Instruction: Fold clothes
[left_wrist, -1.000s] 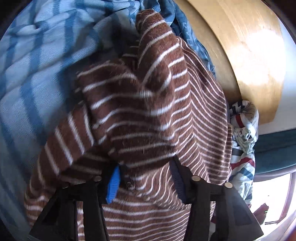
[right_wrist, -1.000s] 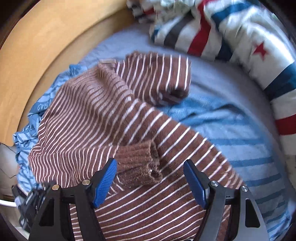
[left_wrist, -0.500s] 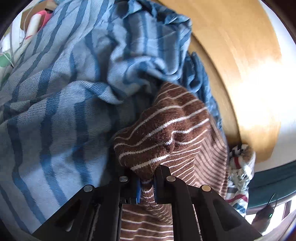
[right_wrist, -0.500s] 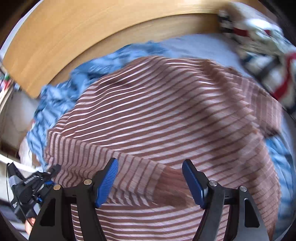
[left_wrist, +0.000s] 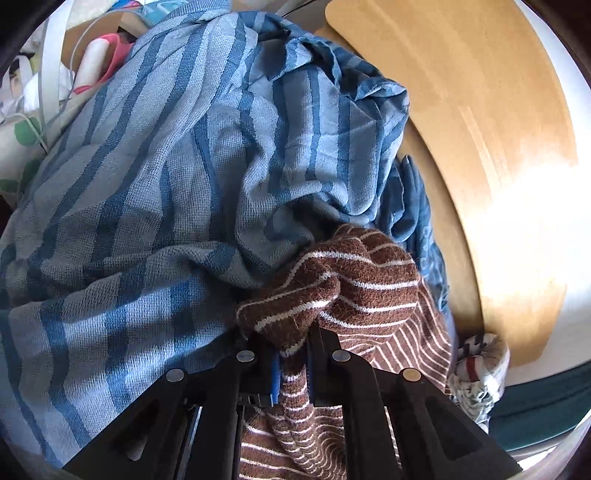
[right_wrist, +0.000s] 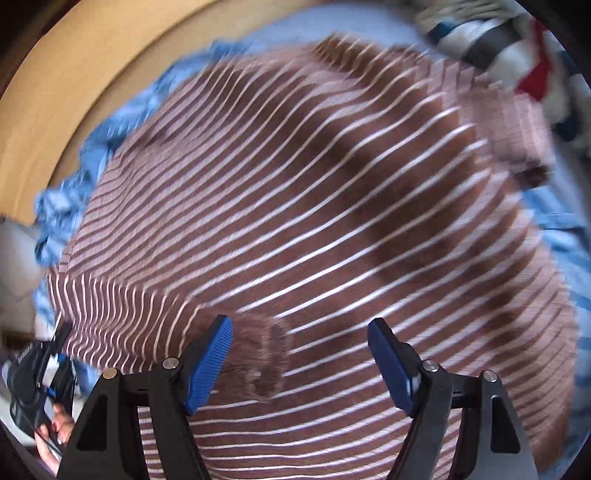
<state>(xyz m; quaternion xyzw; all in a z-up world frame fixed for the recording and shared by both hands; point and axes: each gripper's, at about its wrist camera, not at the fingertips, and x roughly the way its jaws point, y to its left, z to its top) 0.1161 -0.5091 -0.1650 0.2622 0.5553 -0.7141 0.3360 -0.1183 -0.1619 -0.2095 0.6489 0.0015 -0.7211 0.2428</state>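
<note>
Pointing steeply down, the left gripper (left_wrist: 291, 363) is clamped on the brown striped sweater (left_wrist: 369, 295); the right gripper (right_wrist: 299, 354) is held wide apart above it.

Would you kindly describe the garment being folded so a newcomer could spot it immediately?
Start at the wooden headboard and look down onto the bed. The brown sweater lies over a blue striped blanket; it is the only brown knit, with thin white stripes.
</note>
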